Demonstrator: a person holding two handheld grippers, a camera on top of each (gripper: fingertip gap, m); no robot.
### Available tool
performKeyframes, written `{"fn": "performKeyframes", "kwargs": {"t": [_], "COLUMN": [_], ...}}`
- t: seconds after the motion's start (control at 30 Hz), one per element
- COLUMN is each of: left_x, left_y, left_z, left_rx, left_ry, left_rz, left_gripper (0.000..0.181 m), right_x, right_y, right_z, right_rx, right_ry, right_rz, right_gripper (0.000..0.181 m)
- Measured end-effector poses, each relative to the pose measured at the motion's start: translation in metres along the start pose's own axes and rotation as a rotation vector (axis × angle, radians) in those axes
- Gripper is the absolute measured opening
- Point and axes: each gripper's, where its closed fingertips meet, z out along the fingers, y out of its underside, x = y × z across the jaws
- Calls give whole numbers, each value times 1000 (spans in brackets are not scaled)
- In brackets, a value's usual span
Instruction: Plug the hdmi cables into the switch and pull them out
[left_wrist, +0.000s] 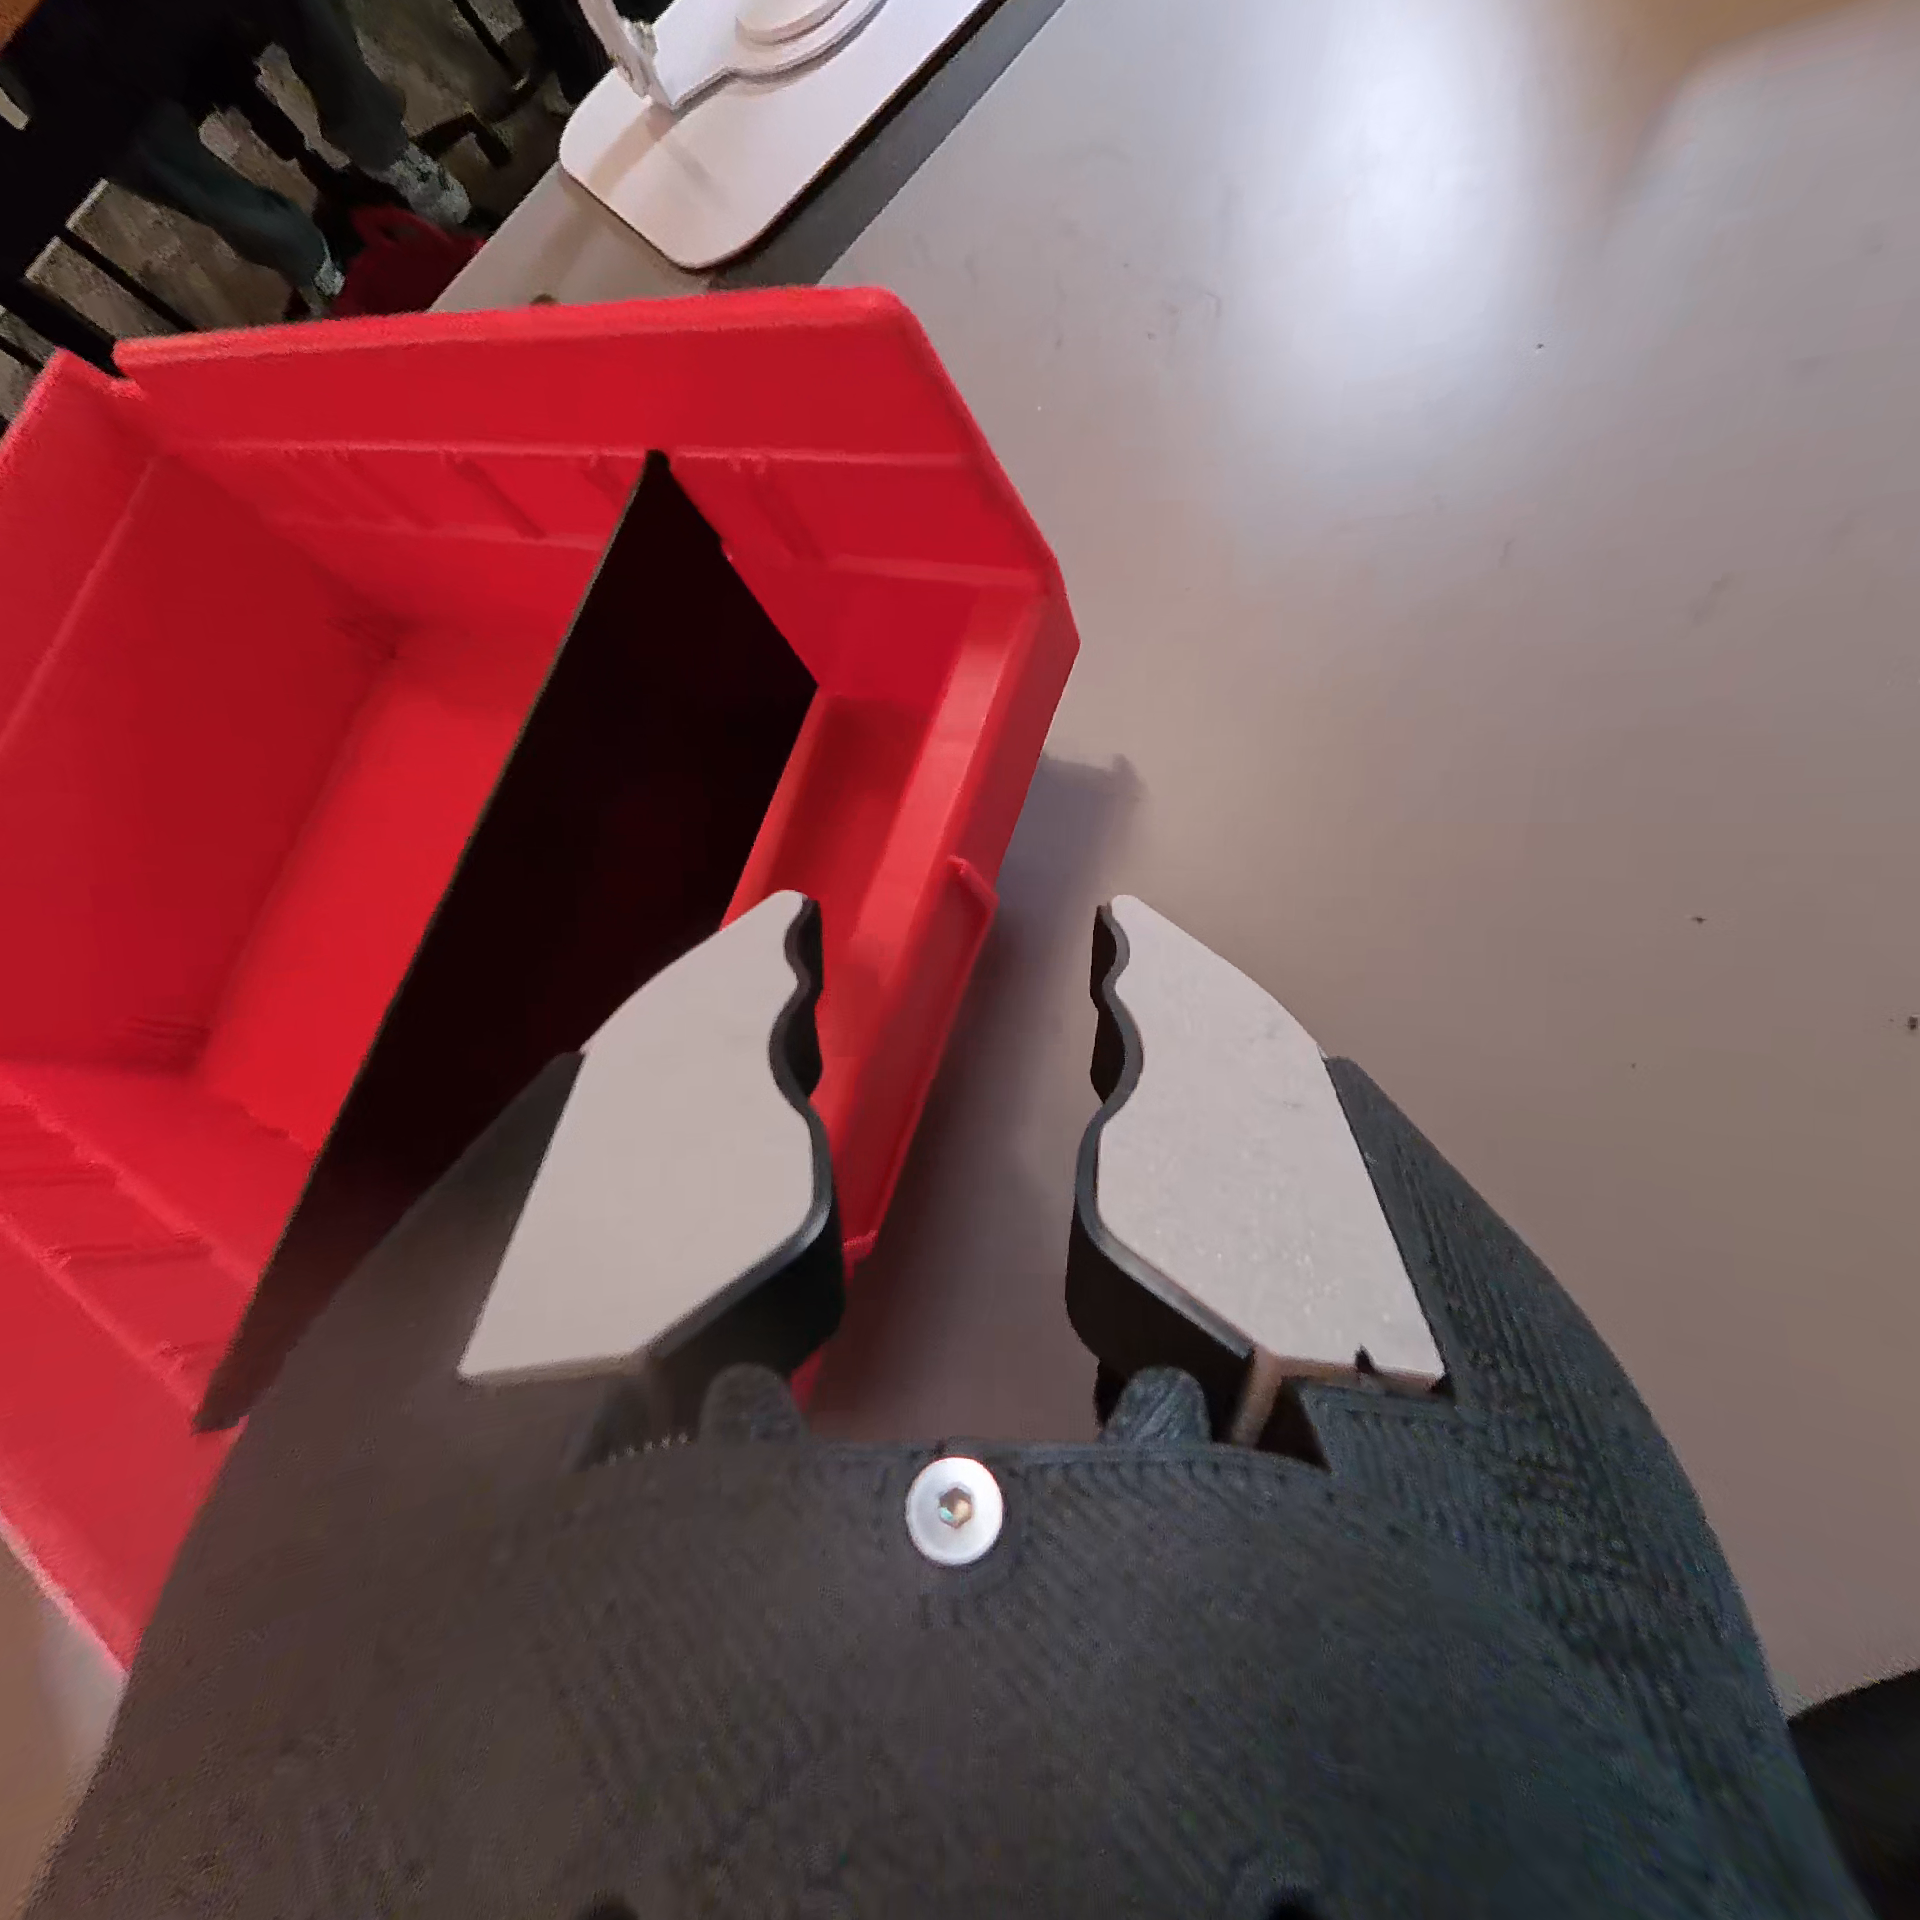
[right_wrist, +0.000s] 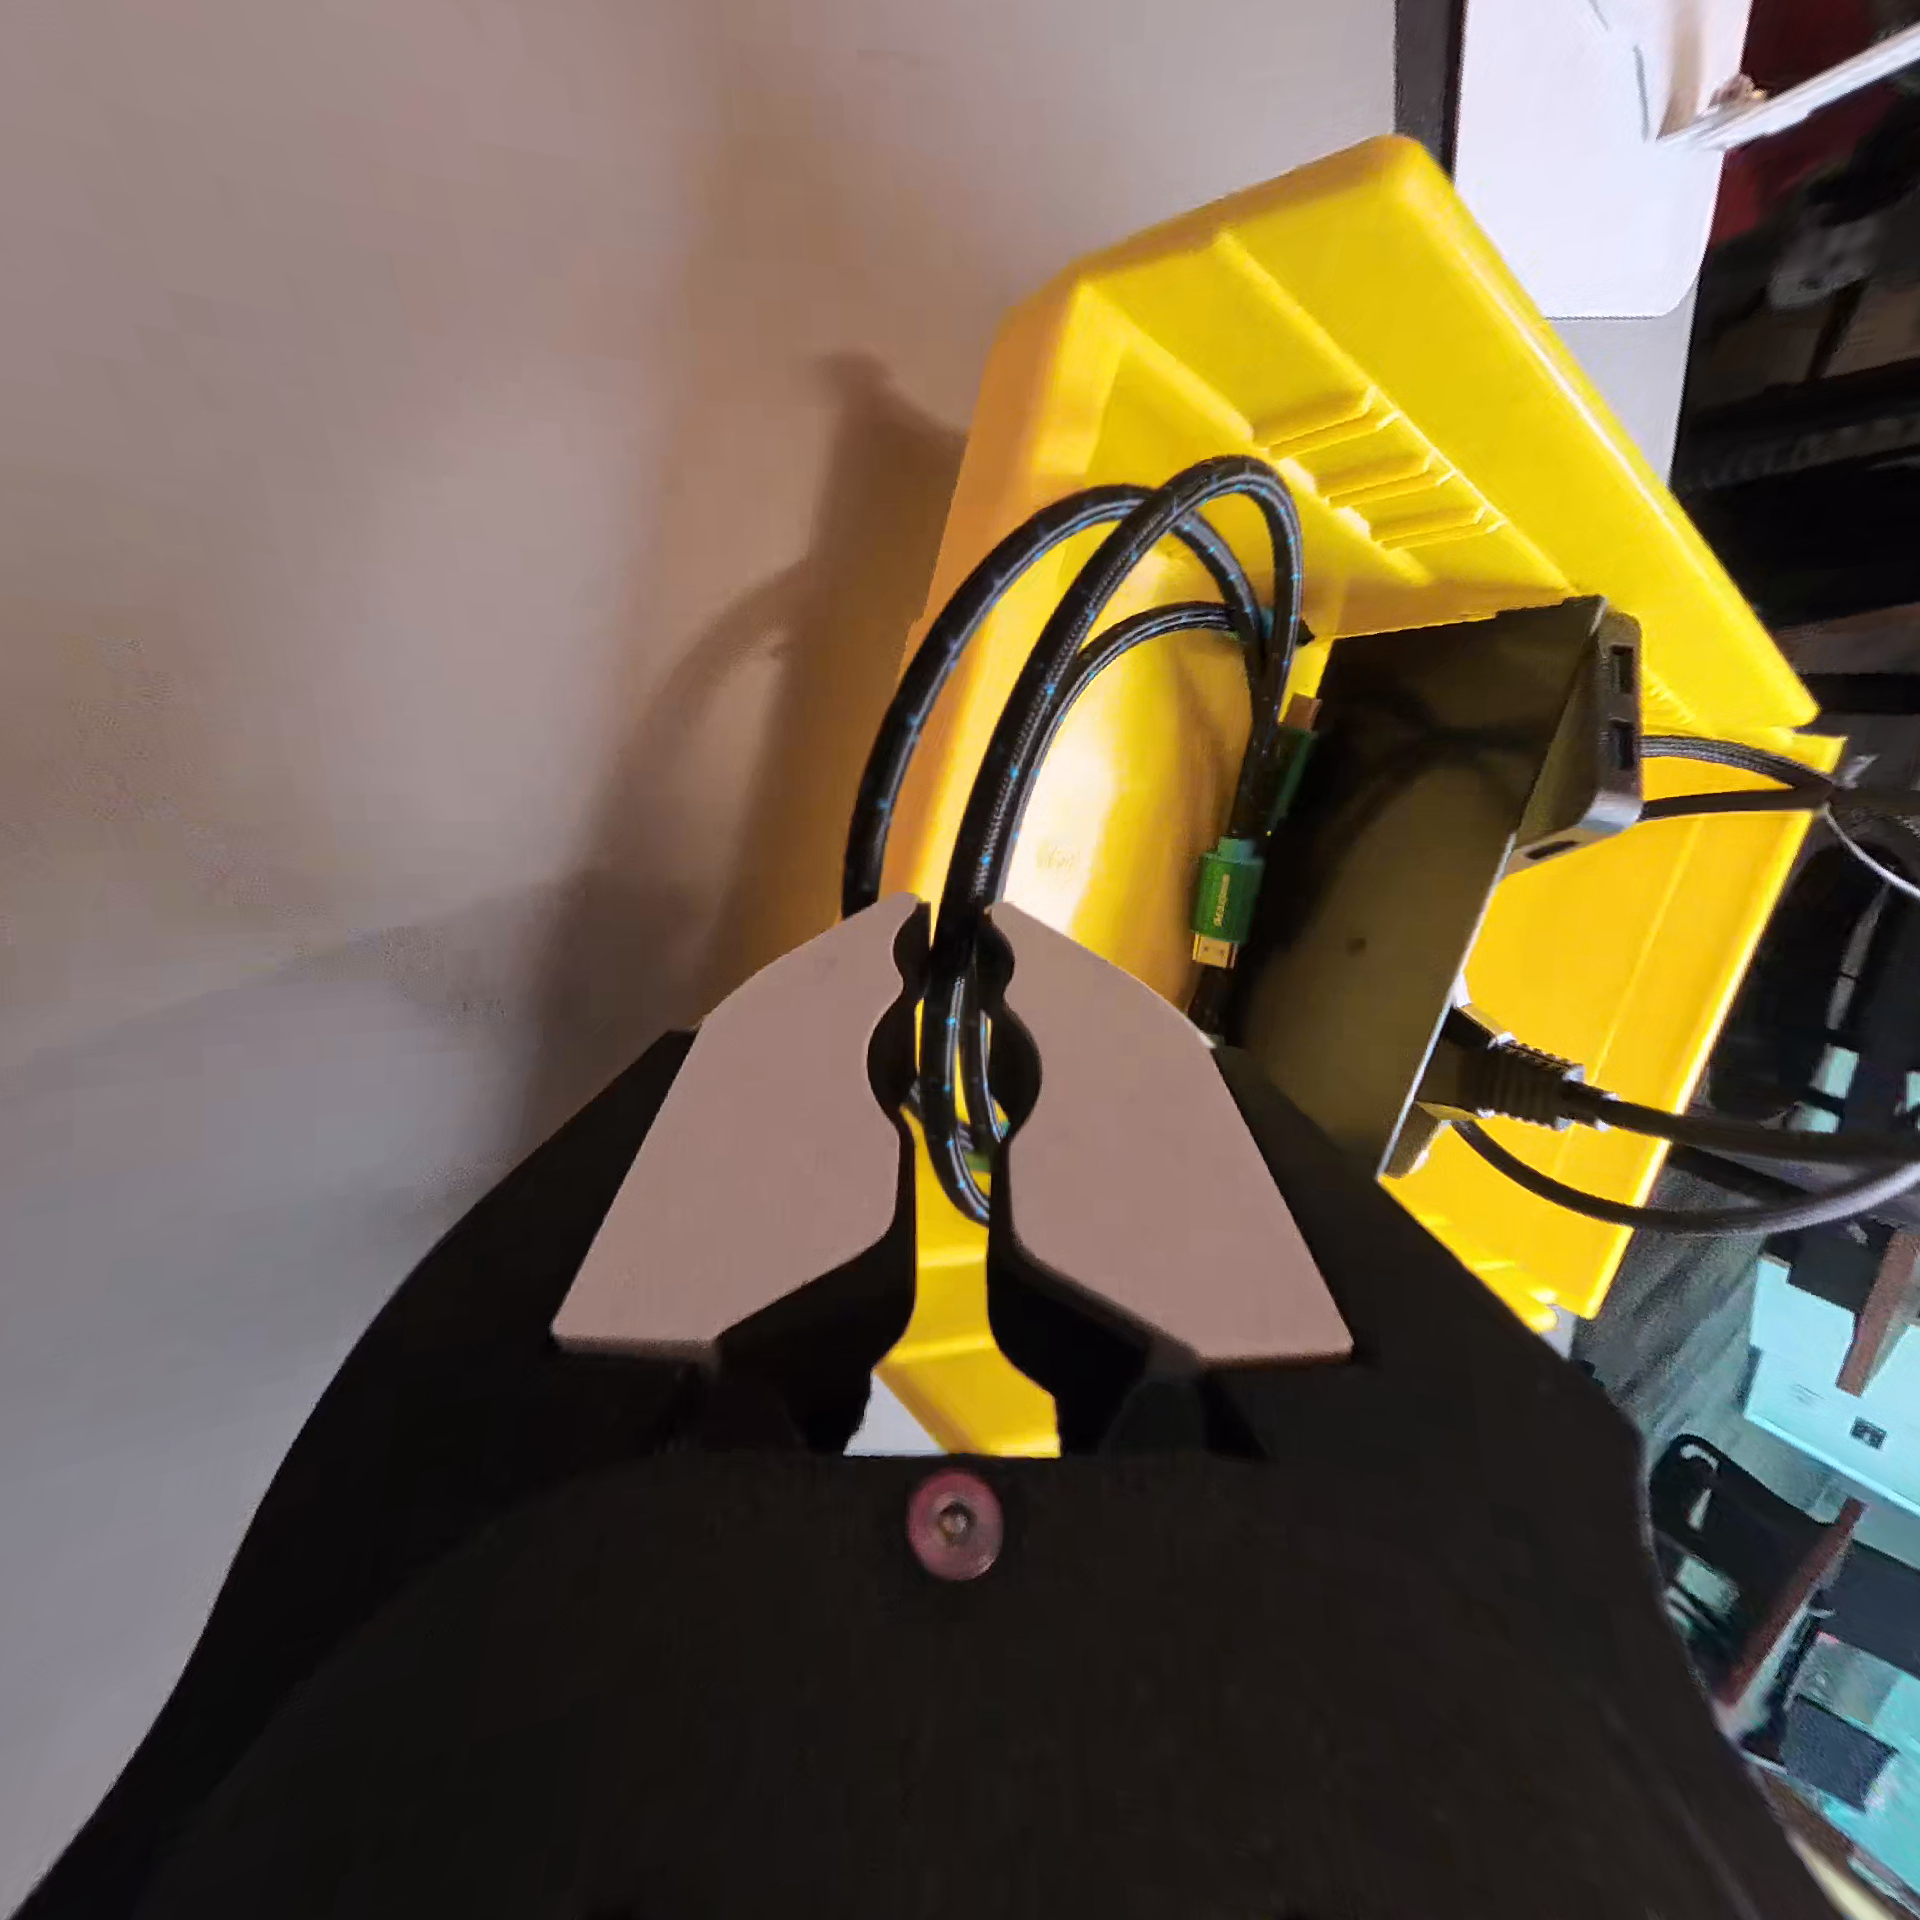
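In the right wrist view my right gripper (right_wrist: 958, 925) is shut on loops of a black braided HDMI cable (right_wrist: 997, 665) with blue flecks. The cable arcs up over a yellow bin (right_wrist: 1351, 312). Its green plug (right_wrist: 1226, 904) hangs free beside the black switch box (right_wrist: 1455, 790), which leans in the bin. Other black cables (right_wrist: 1621, 1122) are plugged into the switch's near and far ends. In the left wrist view my left gripper (left_wrist: 956, 935) is open and empty, just above the grey table beside the right wall of a red bin (left_wrist: 914, 582).
The red bin has a black divider (left_wrist: 582, 914) standing in it; what I see of both compartments holds nothing. A white board (left_wrist: 748, 135) lies at the table's far edge. The grey table (left_wrist: 1455, 520) stretches to the right of the red bin. Shelves and clutter lie beyond the yellow bin. Some 40 centimetres of space lies between my two pairs of fingers.
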Motion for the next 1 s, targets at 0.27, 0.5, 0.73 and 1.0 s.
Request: {"fn": "performKeyframes", "kwargs": {"t": [0.27, 0.5, 0.73, 1.0], "left_x": [-9, -22, -31, -15], "left_y": [10, 17, 37, 37], "left_z": [2, 6, 19, 37], "left_rx": [-17, -117, -302, -337], "left_ry": [-49, -117, -114, -10], "left_rz": [22, 73, 128, 195], "left_gripper": [54, 57, 66, 34], "right_x": [-4, -65, -21, -2], "right_y": [-21, 19, 18, 16], "right_z": [-46, -3, 21, 48], "right_rx": [171, -11, -191, -283], "right_ry": [101, 149, 332, 279], "right_rz": [154, 164, 52, -29], "right_gripper": [43, 40, 46, 35]}}
